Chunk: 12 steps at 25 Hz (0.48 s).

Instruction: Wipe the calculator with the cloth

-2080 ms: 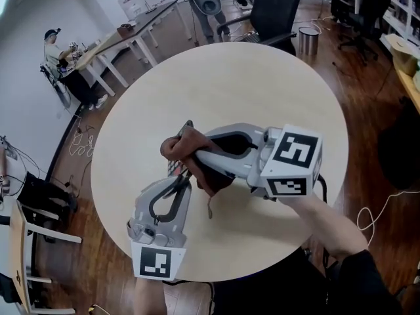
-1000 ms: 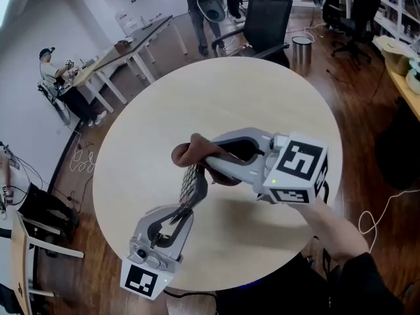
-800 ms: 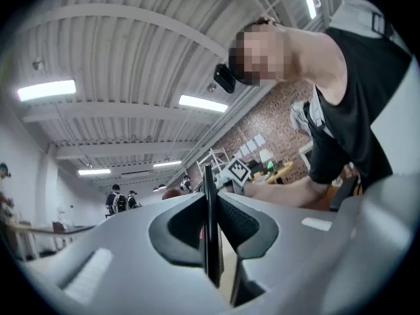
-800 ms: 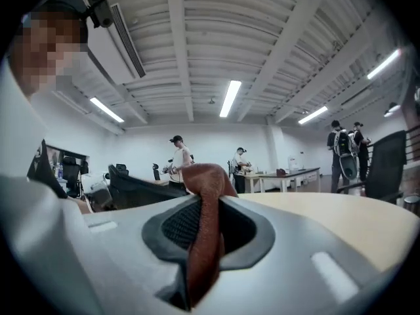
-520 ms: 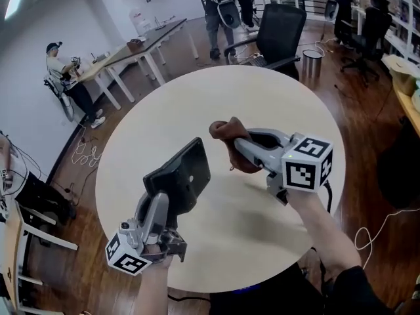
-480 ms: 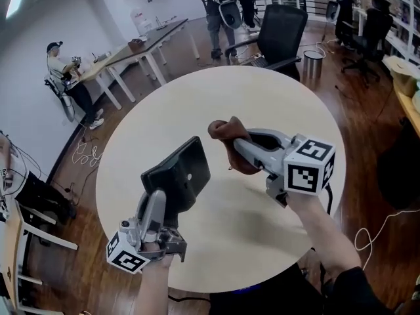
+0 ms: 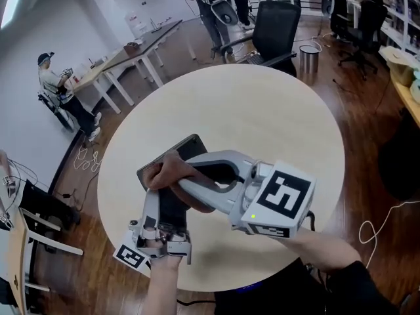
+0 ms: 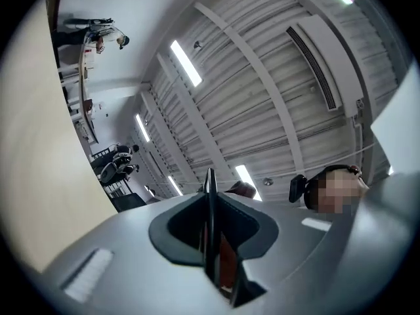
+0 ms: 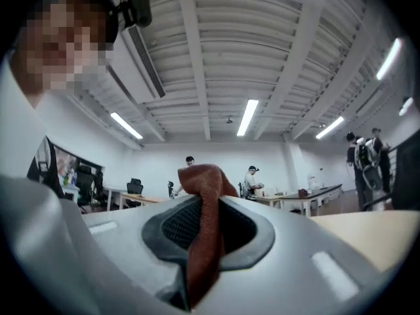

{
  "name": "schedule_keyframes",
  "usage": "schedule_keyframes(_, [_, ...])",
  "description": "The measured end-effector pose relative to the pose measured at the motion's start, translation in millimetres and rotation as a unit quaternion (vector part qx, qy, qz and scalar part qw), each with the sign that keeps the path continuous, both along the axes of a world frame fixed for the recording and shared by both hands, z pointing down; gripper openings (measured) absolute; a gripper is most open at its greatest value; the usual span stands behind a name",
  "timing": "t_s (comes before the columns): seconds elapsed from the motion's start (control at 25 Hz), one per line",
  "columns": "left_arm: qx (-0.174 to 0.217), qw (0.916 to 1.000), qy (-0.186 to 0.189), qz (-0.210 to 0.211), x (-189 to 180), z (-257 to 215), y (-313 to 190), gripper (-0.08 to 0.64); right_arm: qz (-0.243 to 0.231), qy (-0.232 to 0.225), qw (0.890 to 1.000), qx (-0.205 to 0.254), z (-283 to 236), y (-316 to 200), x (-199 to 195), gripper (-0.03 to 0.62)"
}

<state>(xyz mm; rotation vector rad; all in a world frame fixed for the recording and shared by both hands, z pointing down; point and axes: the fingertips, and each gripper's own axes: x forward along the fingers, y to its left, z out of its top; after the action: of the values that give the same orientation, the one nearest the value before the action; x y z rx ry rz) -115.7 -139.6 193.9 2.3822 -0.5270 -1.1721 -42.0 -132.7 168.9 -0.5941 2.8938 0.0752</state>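
Your left gripper (image 7: 162, 199) clamps the flat black plastic calculator (image 7: 189, 144), face presented for cleaning. Just beyond its jaws, your right gripper (image 7: 176, 178) pinches the reddish-brown cloth (image 7: 165, 171) against it (wiping contact, apparently).

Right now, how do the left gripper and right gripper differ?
The left gripper is shut on the dark calculator; the right gripper is shut on the bunched brown cloth. In the head view the left gripper sits at the near edge of the table, the right gripper reaches in from the right. Both are shut and meet at the calculator.
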Motion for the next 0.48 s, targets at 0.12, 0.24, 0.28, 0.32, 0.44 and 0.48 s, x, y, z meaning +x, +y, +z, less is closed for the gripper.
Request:
schedule_keyframes(0.12, [0.000,0.9997,0.018,0.016,3,0,6,0.058,0.039,0.012,0.999,0.017,5,-12,11,0.067])
schedule_keyframes(0.24, [0.000,0.9992,0.031,0.027,5,-1,10,0.060,0.059,0.000,0.998,0.001,8,-28,28,0.067])
schedule_keyframes(0.28, [0.001,0.9990,0.033,0.029,6,-2,10,0.060,0.065,-0.004,0.998,-0.004,8,-32,33,0.067])
schedule_keyframes(0.32, [0.001,0.9989,0.035,0.030,7,-2,10,0.060,0.071,-0.008,0.997,-0.008,8,-37,39,0.067])
schedule_keyframes(0.44, [0.000,0.9986,0.042,0.031,9,-3,8,0.060,0.085,-0.012,0.996,-0.015,11,-50,53,0.067])
schedule_keyframes(0.48, [-0.002,0.9986,0.043,0.031,7,-1,7,0.060,0.089,-0.011,0.996,-0.016,13,-52,54,0.067])
